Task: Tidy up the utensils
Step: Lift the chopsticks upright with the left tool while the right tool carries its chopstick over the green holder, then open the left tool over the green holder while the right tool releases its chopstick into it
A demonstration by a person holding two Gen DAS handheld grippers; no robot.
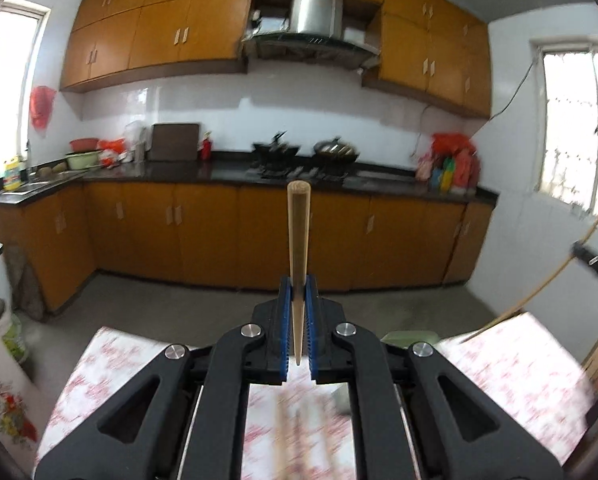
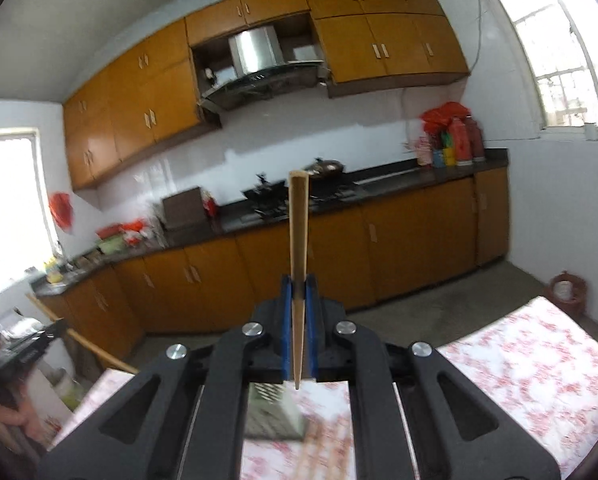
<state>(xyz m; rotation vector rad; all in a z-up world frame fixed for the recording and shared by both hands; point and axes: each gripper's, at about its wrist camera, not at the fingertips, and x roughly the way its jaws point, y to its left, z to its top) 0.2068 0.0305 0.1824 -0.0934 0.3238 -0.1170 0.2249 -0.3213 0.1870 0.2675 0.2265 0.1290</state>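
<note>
My left gripper (image 1: 298, 286) is shut on a wooden chopstick (image 1: 298, 236) that points forward and up, high above the table. My right gripper (image 2: 298, 286) is shut on another wooden chopstick (image 2: 298, 232), held the same way. In the left wrist view the right gripper (image 1: 595, 262) shows at the right edge with its chopstick (image 1: 547, 280). Below the right gripper a perforated metal utensil holder (image 2: 273, 412) stands on the floral tablecloth (image 2: 531, 364). More chopsticks (image 1: 295, 436) lie blurred on the cloth (image 1: 95, 380) under the left gripper.
A green object (image 1: 409, 336) sits at the table's far edge. Beyond it is the kitchen floor (image 1: 171, 304), orange cabinets and a dark counter (image 1: 227, 170) with woks. A person's hand (image 2: 15, 416) shows at the left.
</note>
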